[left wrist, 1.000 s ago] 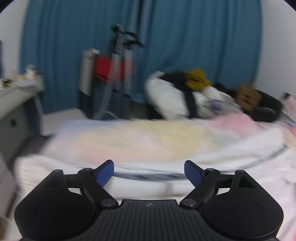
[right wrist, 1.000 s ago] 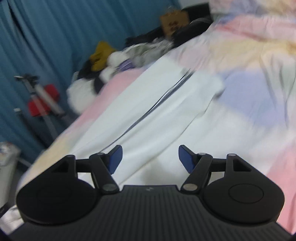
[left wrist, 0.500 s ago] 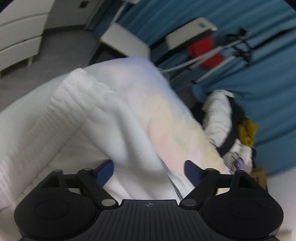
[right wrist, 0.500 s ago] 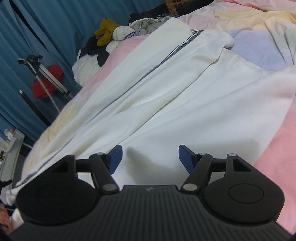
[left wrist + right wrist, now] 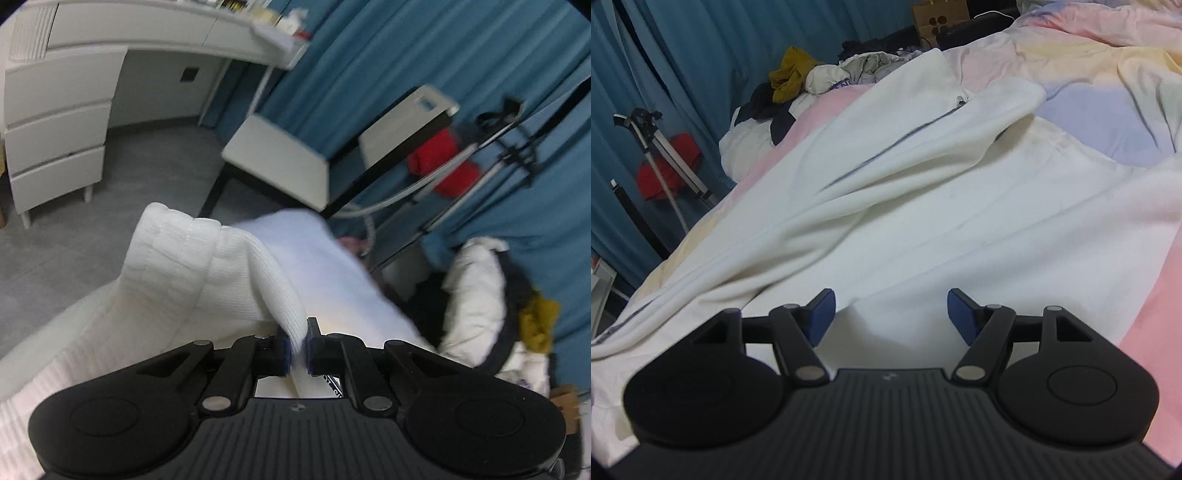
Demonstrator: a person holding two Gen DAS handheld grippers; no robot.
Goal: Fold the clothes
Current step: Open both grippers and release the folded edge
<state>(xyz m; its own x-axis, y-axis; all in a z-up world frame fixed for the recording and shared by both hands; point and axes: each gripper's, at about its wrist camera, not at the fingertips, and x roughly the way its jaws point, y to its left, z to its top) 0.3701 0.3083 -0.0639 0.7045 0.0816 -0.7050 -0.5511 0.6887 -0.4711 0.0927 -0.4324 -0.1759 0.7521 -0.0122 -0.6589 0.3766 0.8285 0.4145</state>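
Nothing is reading clearly. Dark letters are showing on the crumpled pale grey garment [image 5: 846, 79] far ahead of the right tool, and print on a small white label [image 5: 334, 386] is sitting between the left tool's fingers, both illegible.

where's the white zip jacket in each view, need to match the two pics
Left wrist: the white zip jacket fills the lower centre and left; its ribbed edge is pinched in the left gripper, jaws shut on it.
Right wrist: the jacket lies spread across the middle on the pastel bedding, beyond the right gripper, jaws open.
Shared landmark: the red item on the tripod against the blue curtain.
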